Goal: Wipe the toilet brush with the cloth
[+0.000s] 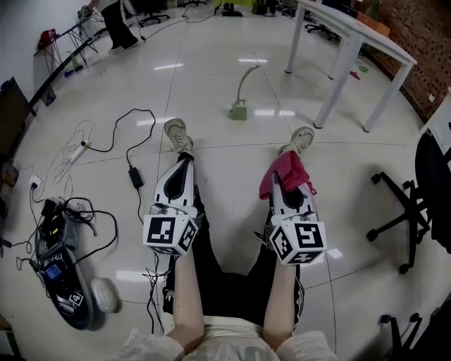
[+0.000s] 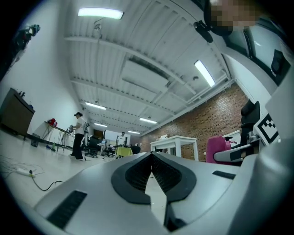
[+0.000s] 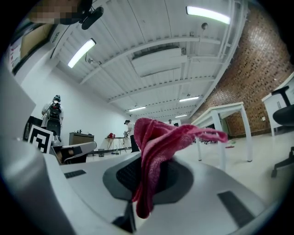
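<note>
In the head view my left gripper [image 1: 184, 158] is held out level over the floor, jaws shut with nothing between them; the left gripper view shows the same gripper [image 2: 151, 156] with its pads meeting. My right gripper [image 1: 282, 178] is beside it, shut on a crumpled pink cloth [image 1: 287, 173]. In the right gripper view the cloth [image 3: 158, 137] bunches up and hangs out of the right gripper [image 3: 146, 165]. The toilet brush [image 1: 244, 83], with a pale curved handle, stands in its grey holder [image 1: 238, 111] on the floor well ahead, apart from both grippers.
A white table [image 1: 352, 42] stands at the back right and a black office chair [image 1: 405, 211] at the right. Cables and a power strip [image 1: 74, 151] lie on the left, with a dark device [image 1: 63, 282] at the lower left. A person [image 1: 116, 21] stands far back.
</note>
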Available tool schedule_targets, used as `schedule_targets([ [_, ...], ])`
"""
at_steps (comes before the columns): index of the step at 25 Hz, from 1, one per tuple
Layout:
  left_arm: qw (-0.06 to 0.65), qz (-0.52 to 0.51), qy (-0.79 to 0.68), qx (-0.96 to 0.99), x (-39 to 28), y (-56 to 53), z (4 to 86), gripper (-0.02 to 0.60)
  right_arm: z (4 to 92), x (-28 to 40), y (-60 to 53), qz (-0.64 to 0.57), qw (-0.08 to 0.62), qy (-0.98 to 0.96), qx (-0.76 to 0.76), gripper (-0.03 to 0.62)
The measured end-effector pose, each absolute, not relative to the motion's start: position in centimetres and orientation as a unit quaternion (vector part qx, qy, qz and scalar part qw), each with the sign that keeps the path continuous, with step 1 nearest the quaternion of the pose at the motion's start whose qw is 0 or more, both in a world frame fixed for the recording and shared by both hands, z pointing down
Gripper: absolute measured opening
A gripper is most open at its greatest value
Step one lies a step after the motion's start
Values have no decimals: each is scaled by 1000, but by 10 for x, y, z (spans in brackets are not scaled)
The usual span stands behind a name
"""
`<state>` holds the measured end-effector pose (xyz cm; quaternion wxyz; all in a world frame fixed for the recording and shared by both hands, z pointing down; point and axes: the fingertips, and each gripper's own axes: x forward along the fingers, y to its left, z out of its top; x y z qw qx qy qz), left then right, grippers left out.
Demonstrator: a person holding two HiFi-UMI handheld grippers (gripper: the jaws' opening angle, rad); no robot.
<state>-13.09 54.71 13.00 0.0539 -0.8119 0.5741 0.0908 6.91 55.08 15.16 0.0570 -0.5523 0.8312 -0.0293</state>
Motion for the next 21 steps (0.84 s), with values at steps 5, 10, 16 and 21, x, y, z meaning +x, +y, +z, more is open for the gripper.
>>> schedule_targets([
  [5, 53, 95, 572, -813, -132, 553, 131, 5, 148, 64, 555, -17, 53, 835, -547, 32],
  [10, 49, 84, 561, -822, -121, 552, 138, 5, 155, 58, 553, -21, 47, 837, -544, 32],
  [16, 47, 80, 554, -828, -115, 548, 144, 5, 162, 49, 548, -20, 33, 840, -541, 32],
  [21, 44, 77, 552, -829, -114, 544, 149, 5, 167, 44, 545, -19, 27, 843, -537, 32],
])
